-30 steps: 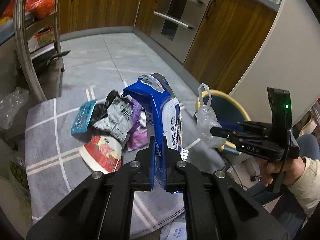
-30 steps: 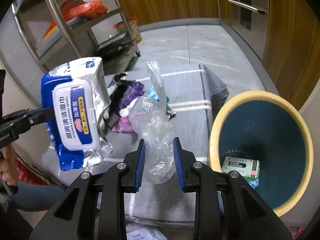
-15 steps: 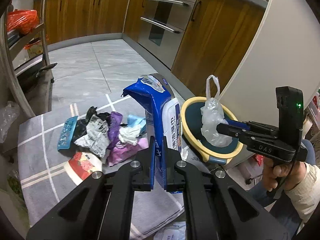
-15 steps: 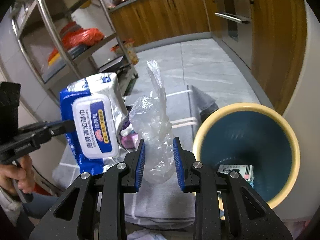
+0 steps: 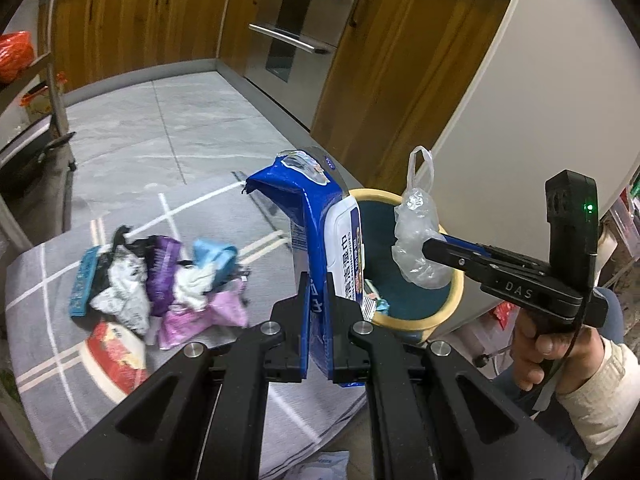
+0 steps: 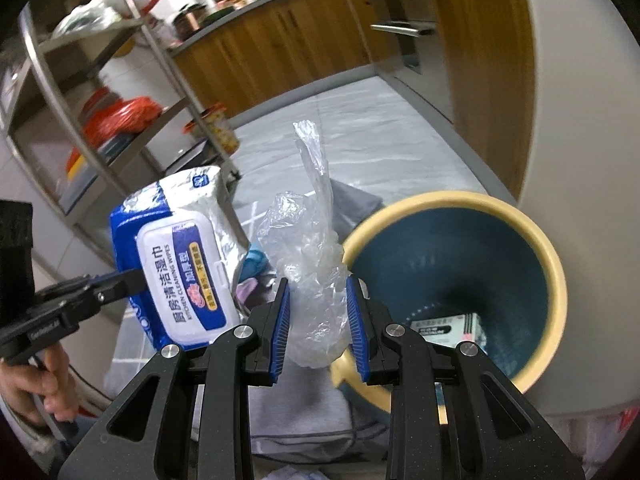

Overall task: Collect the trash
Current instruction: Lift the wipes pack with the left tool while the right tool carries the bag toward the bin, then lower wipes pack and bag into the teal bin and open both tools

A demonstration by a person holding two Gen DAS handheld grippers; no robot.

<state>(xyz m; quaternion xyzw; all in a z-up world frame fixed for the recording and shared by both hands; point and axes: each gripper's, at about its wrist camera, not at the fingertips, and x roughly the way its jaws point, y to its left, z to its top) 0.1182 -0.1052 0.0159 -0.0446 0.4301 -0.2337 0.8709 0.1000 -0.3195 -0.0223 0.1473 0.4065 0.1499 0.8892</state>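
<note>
My left gripper (image 5: 317, 304) is shut on a blue wet-wipes pack (image 5: 316, 216), held upright just left of the bin. The same wipes pack (image 6: 182, 264) shows in the right wrist view with the left gripper (image 6: 132, 280) clamped on its edge. My right gripper (image 6: 318, 308) is shut on a crumpled clear plastic bag (image 6: 316, 276), held at the near-left rim of the yellow-rimmed blue bin (image 6: 556, 280). In the left wrist view the plastic bag (image 5: 416, 232) hangs from the right gripper (image 5: 430, 246) above the bin (image 5: 456, 300). A white box (image 6: 444, 326) lies in the bin.
A heap of wrappers, tissues and a red-and-white paper bowl (image 5: 116, 348) lies on the grey striped mat (image 5: 52, 292). A steel rack (image 6: 100, 80) with bags stands at the left. Wooden cabinets and an oven (image 5: 296, 32) line the far side. A white wall (image 5: 520, 100) rises behind the bin.
Both grippers have swung to the right, away from the trash heap and toward the bin, each still holding its item. The bag now hangs at the bin's rim.
</note>
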